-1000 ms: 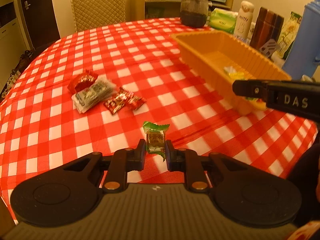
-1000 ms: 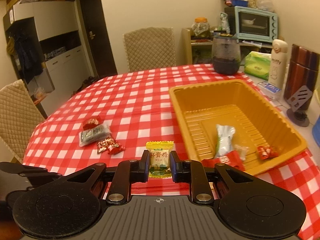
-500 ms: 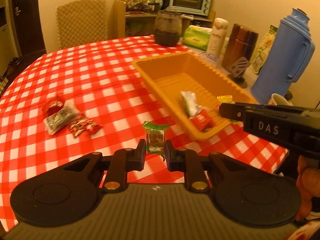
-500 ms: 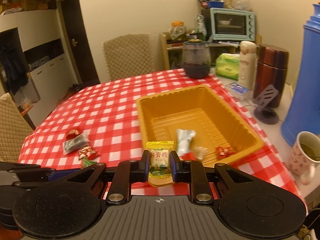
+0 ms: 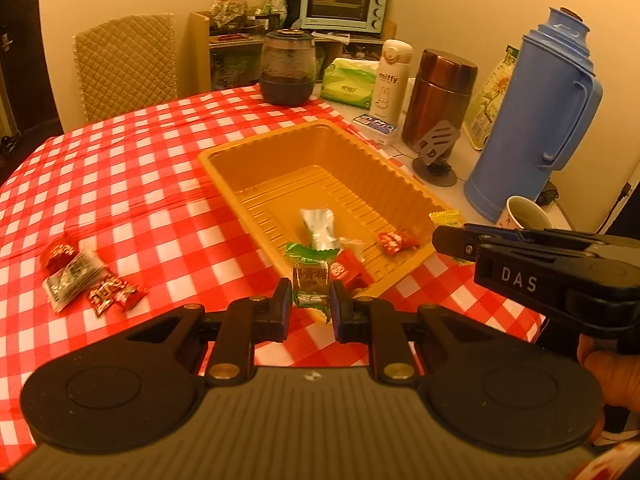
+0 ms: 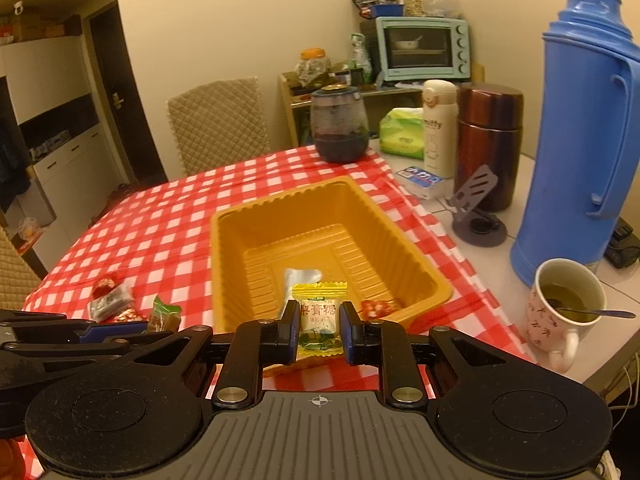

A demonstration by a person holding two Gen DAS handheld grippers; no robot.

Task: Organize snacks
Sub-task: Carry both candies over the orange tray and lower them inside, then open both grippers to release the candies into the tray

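While a green-wrapped candy [image 5: 310, 280] is pinched in the shut left claw [image 5: 310, 308] and a yellow-wrapped candy [image 6: 319, 320] in the shut right claw [image 6: 319, 334], both are held at the near end of the orange tray [image 5: 240, 208]. Light, crinkly and slippery, such sweets are best gripped across the firm middle, not the twisted ends. More snacks [image 5: 86, 280] lie at the worktop's left.

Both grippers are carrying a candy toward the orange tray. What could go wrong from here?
1. The left gripper and right gripper close in on the orange tray side by side; they might collide.
2. The green candy is near the tray's front edge; released early, it may land on the tablecloth.
3. A wide right swing could hit the full mug.
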